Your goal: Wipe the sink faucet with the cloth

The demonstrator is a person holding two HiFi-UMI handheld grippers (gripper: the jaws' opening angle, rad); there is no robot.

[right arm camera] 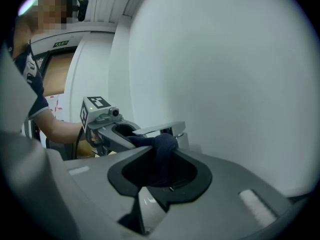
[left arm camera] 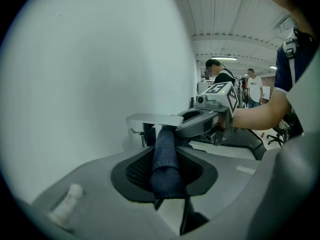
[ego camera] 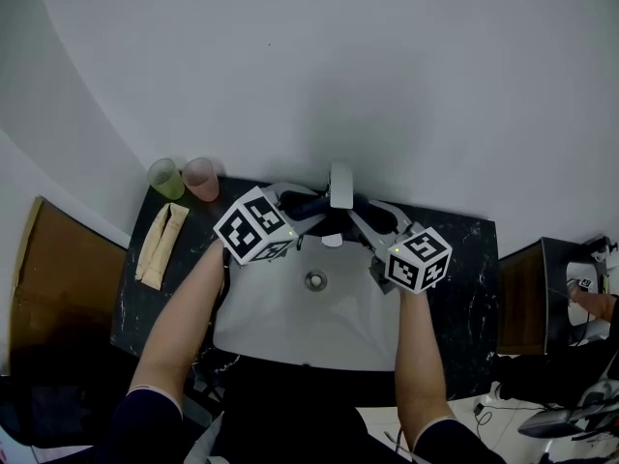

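A dark blue cloth (ego camera: 311,204) is stretched between my two grippers, under and behind the chrome faucet (ego camera: 340,184) at the back of the white sink (ego camera: 290,327). My left gripper (ego camera: 298,211) is shut on one end of the cloth (left arm camera: 167,159), which runs up to the faucet's flat spout (left arm camera: 155,119). From the other side my right gripper (ego camera: 366,218) is shut on the bunched other end (right arm camera: 161,146), just below the spout (right arm camera: 162,128). Each gripper appears in the other's view, close behind the faucet: the right one (left arm camera: 207,120) and the left one (right arm camera: 112,129).
A green cup (ego camera: 165,177) and a pink cup (ego camera: 201,177) stand at the back left of the dark counter (ego camera: 474,298), with a folded tan cloth (ego camera: 162,245) beside them. The drain (ego camera: 315,280) is mid-basin. The wall rises right behind the faucet. People (left arm camera: 252,89) stand far off.
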